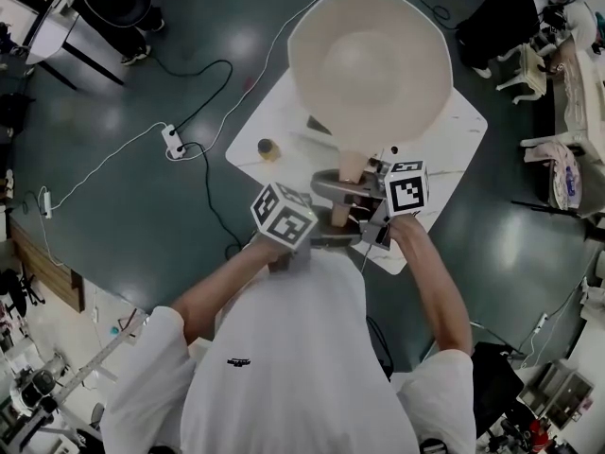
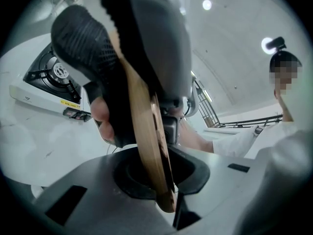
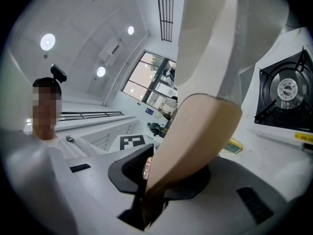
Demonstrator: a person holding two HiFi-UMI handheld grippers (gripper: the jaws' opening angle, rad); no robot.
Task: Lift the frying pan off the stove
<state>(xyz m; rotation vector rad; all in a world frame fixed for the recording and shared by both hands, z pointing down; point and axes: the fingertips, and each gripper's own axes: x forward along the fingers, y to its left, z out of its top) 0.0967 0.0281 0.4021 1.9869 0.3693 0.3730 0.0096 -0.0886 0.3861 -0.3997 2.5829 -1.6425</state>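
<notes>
- Head view: the frying pan (image 1: 369,64) is held up over the white surface (image 1: 274,112), out beyond both sets of jaws. Its wooden handle (image 1: 350,164) runs back toward them.
- Left gripper view: the left gripper (image 2: 164,182) is closed on the wooden handle (image 2: 146,131), which is clamped edge-on between the jaws near its end.
- The stove (image 2: 46,84) is seen ahead and to the left of the left jaws. It is set on the surface with its burner grate uncovered.
- Right gripper view: the right gripper (image 3: 156,180) is likewise closed on the wooden handle (image 3: 195,141), whose broad face is pressed between the jaws.
- The frying pan (image 3: 210,38) is seen rising above and beyond the right jaws. It is held clear of the stove (image 3: 286,94), which is set off to their right.
- A small yellow object (image 1: 268,148) is seen lying on the surface, to the left of both sets of jaws.
</notes>
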